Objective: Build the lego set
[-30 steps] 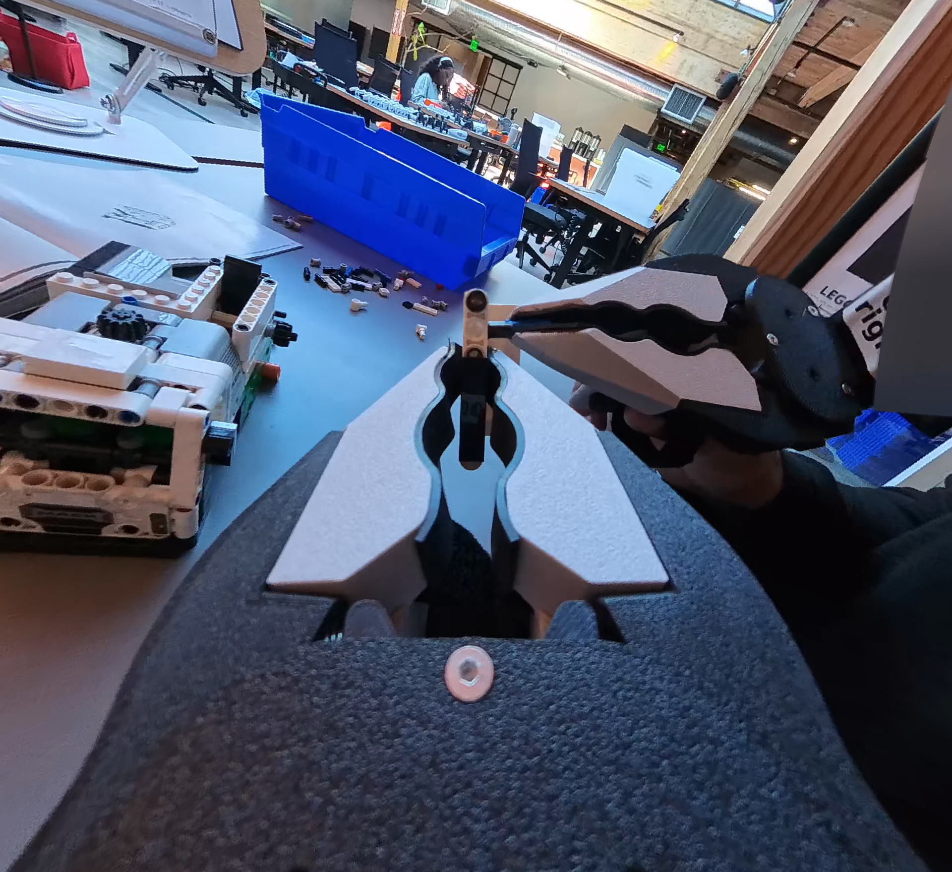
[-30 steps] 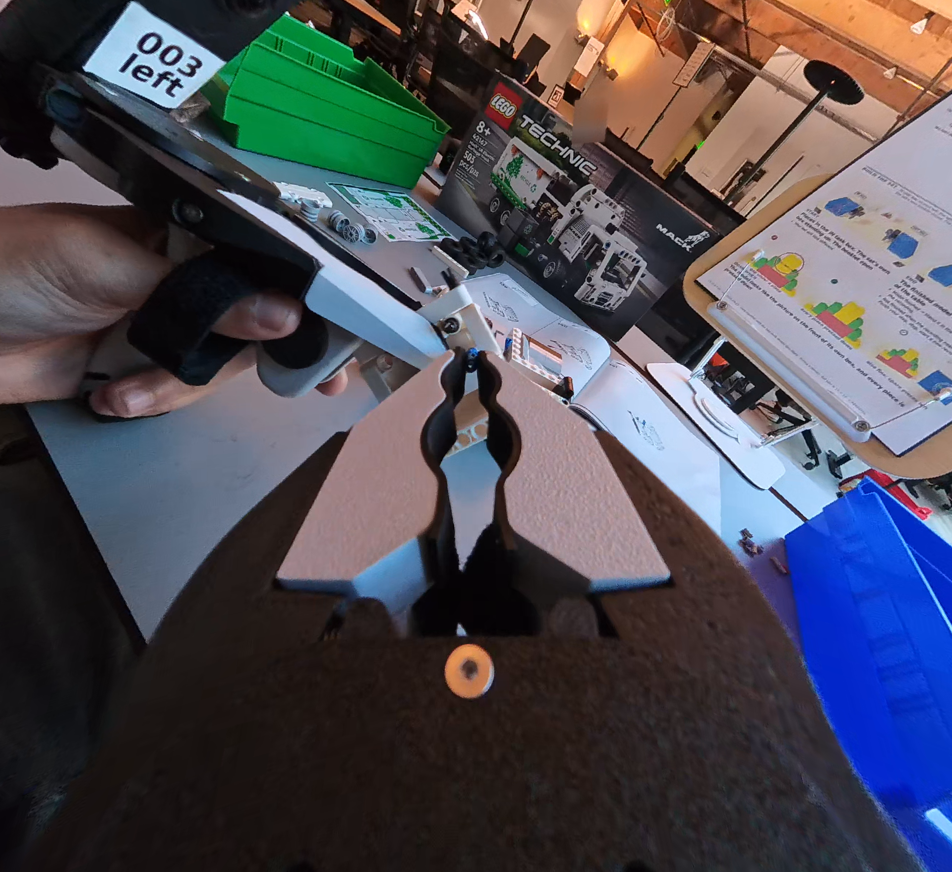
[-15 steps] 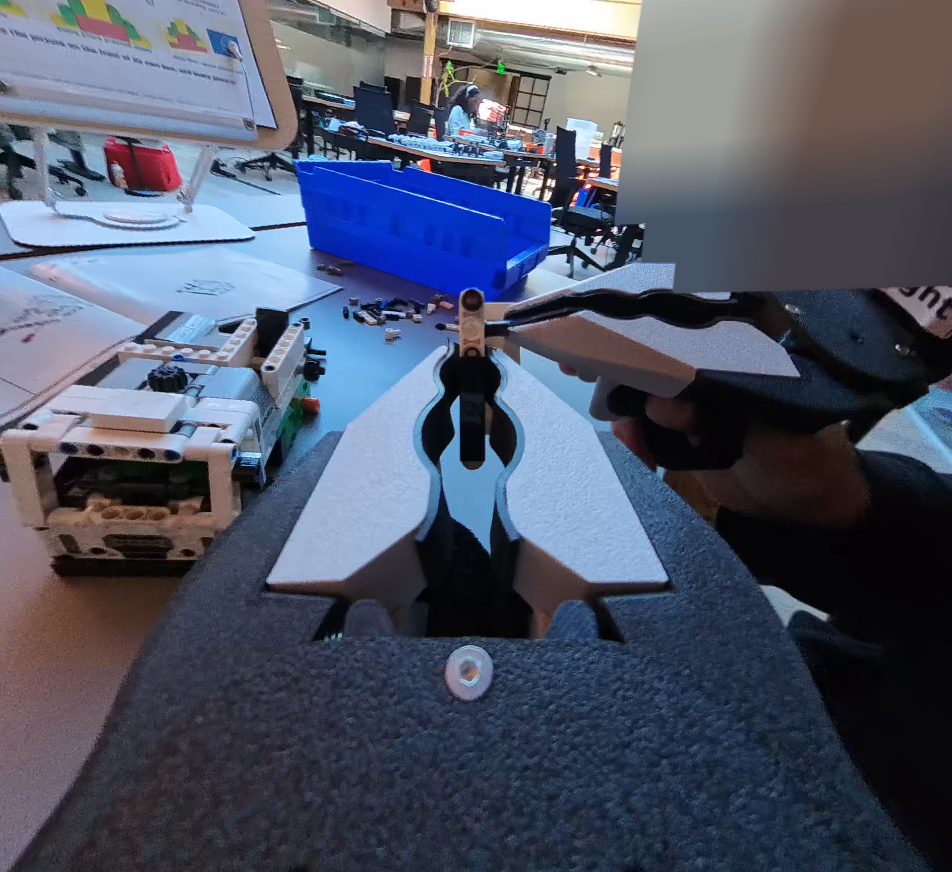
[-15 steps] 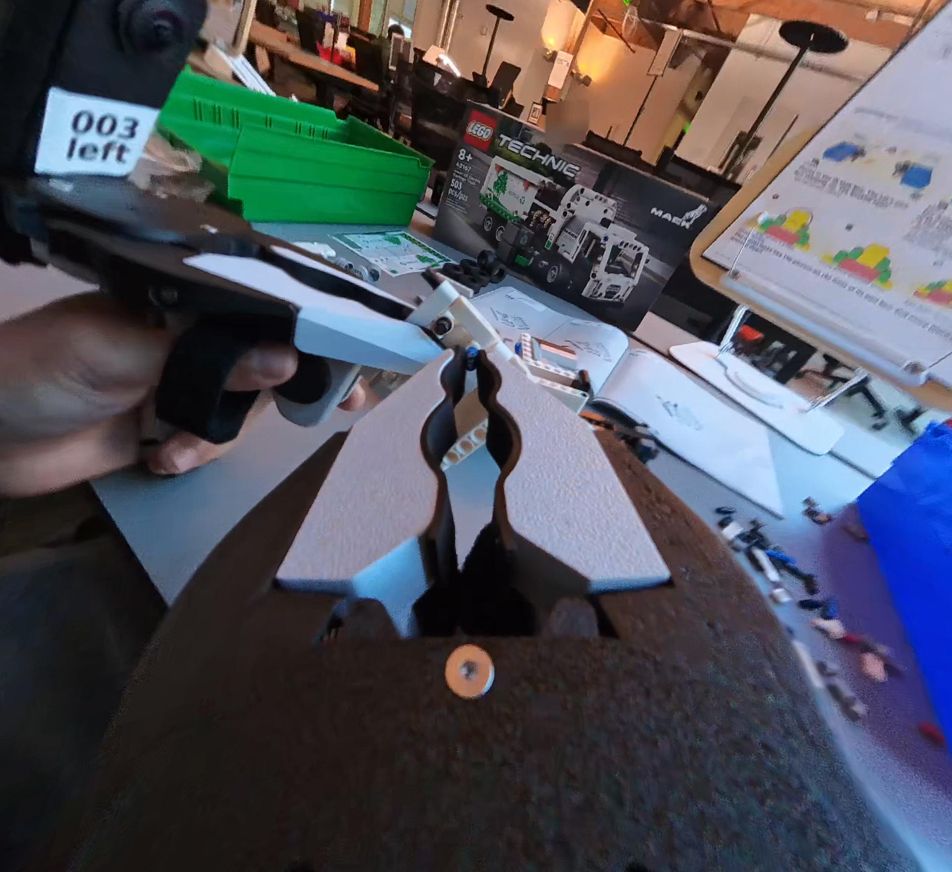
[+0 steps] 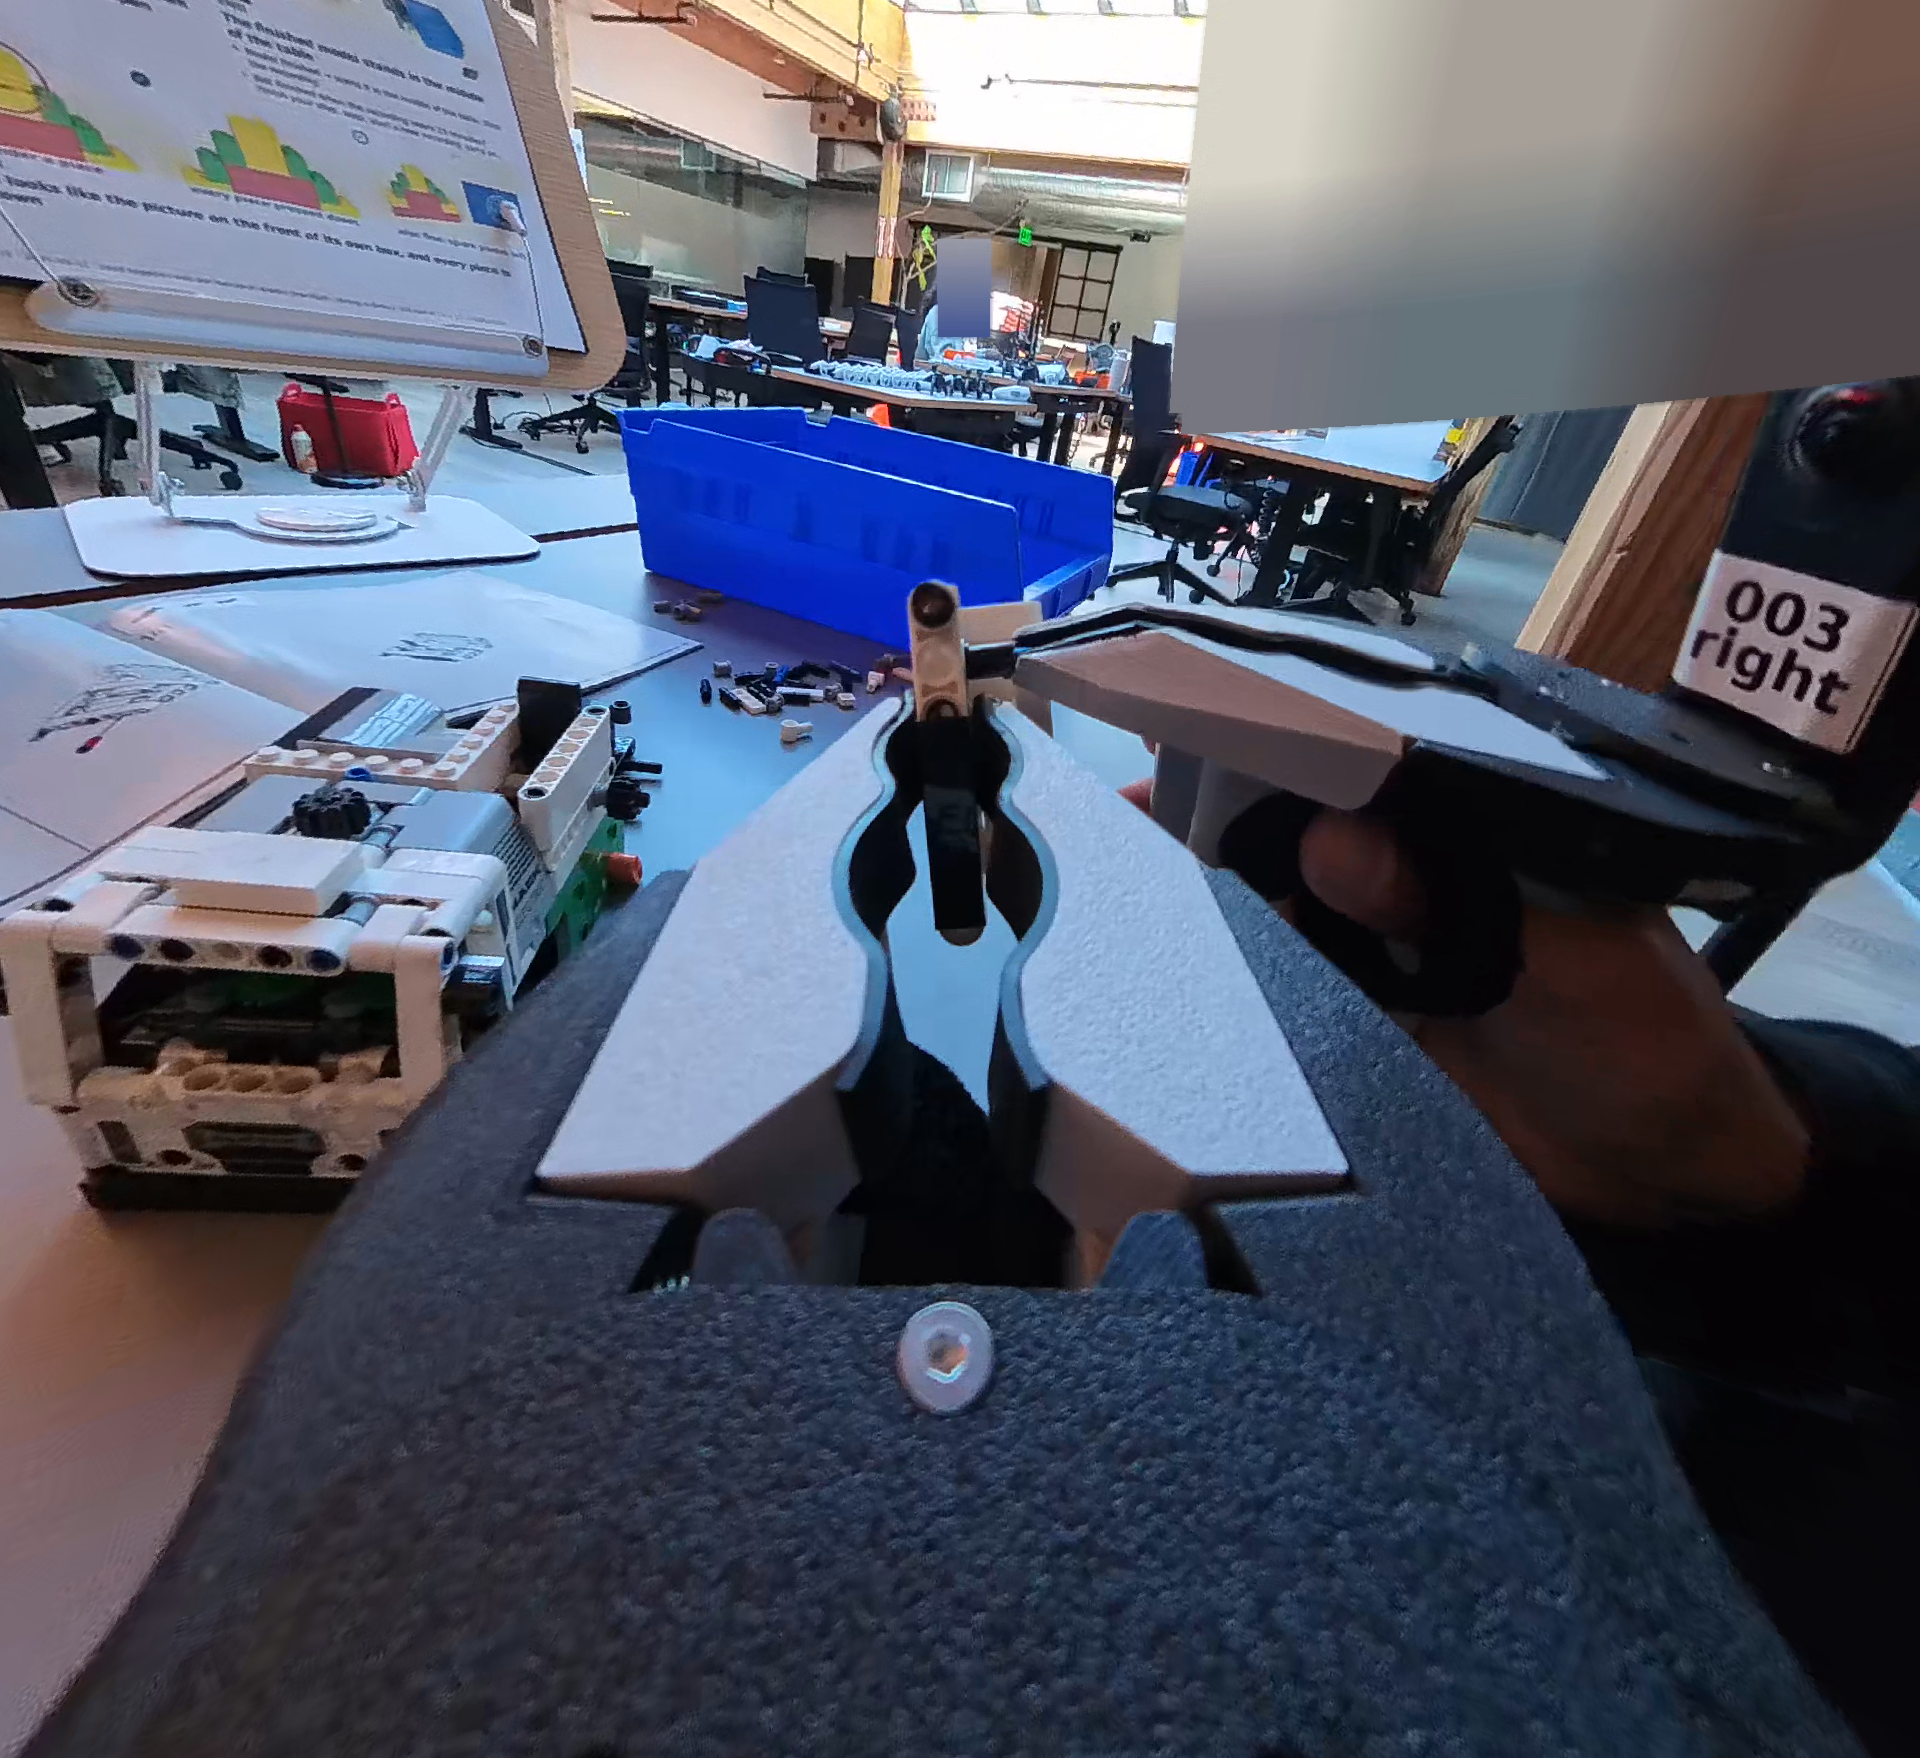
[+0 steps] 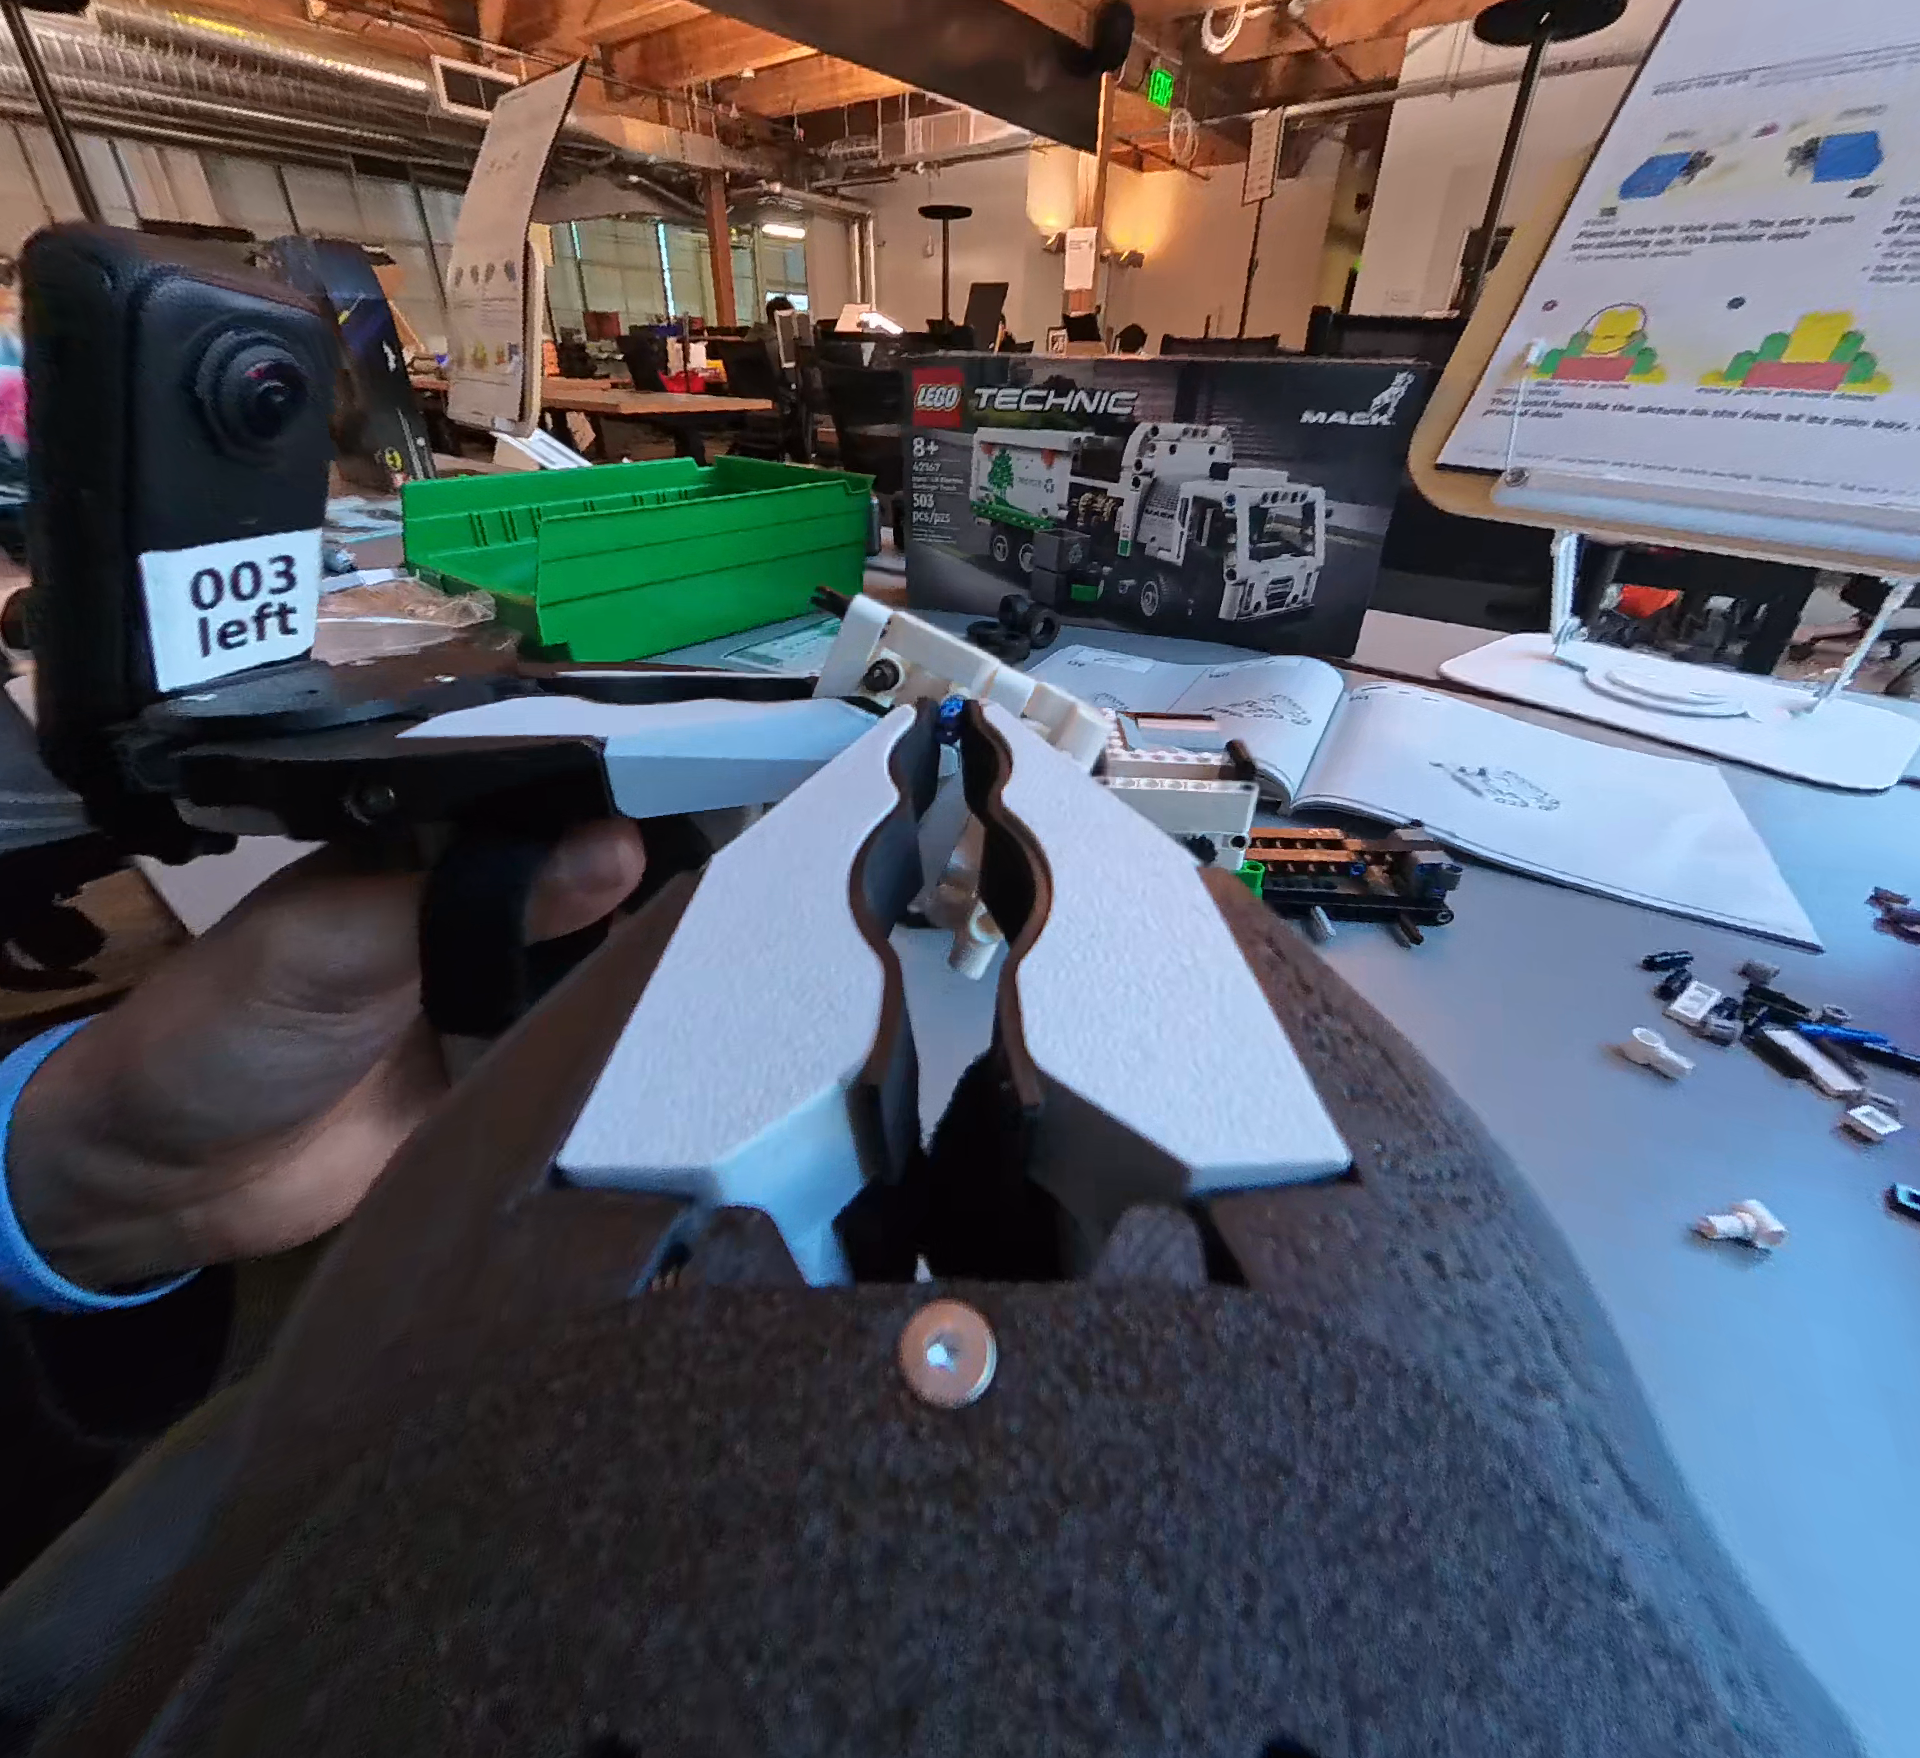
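My left gripper [image 5: 943, 721] is shut on a white beam piece [image 5: 935, 648] with a black part below it, held upright above the table. My right gripper [image 6: 948, 721] is shut on a small blue pin [image 6: 948, 716], its tip against the side of that white piece [image 6: 914, 659]. The right gripper comes in from the right in the left wrist view [image 5: 1023, 659]; the left gripper comes in from the left in the right wrist view [image 6: 831, 721]. The part-built white truck [image 5: 301, 908] stands on the grey table at the left, and it also shows in the right wrist view [image 6: 1184, 778].
Loose small pieces [image 5: 790, 685] lie before a blue bin [image 5: 862, 524]; they also show in the right wrist view [image 6: 1766, 1033]. A green bin [image 6: 634, 545], the set's box [image 6: 1143, 493], an open booklet [image 6: 1434, 773] and a clipboard stand [image 5: 270, 98] ring the table. Less than 4 cm separates the two grippers' tips.
Both grippers have swung and levelled out while staying tip to tip on the white piece. The truck and bins now sit lower and more centred in both views.
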### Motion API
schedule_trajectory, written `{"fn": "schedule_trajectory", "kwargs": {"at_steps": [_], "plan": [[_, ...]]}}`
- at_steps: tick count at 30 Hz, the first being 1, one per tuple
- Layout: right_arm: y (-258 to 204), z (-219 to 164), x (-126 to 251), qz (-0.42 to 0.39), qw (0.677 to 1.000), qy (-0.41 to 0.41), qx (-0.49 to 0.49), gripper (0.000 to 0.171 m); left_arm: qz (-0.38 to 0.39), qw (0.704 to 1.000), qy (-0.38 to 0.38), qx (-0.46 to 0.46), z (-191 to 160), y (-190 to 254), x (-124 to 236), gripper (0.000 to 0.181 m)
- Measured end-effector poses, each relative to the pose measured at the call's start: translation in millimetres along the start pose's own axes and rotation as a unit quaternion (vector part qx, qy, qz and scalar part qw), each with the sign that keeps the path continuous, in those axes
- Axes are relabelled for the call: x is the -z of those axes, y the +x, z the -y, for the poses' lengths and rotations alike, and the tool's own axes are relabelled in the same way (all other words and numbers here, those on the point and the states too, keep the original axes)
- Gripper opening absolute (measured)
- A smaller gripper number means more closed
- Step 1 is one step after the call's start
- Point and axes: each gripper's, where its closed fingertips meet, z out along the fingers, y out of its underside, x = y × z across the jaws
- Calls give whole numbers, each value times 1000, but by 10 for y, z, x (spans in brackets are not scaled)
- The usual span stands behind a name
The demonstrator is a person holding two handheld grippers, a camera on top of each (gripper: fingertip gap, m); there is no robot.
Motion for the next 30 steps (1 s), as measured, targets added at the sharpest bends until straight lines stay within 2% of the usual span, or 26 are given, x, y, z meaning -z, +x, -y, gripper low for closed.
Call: {"fn": "schedule_trajectory", "kwargs": {"at_steps": [4, 9, 20, 24, 30], "plan": [[0, 29, -4, -10, 1000, 12, 11, 4, 5, 1000, 10, -3, 22, 2, 4, 6], [14, 17, -28, -18, 999, 8, 42, 4, -10, 999, 13, 48, 23, -36, -3, 6], [-29, 50, -54, -52, 977, 27, 205, 3, -26, 997, 30, 72, 67, -35, 23, 6], [-37, 44, -60, -37, 989, 25, 144, 4, -11, 998, 33, 43, 74, -36, 35, 6], [-17, -13, -39, 6, 1000, -6, -8, 4, 34, 994, 4, -103, 10, -5, 18, 7]]}}
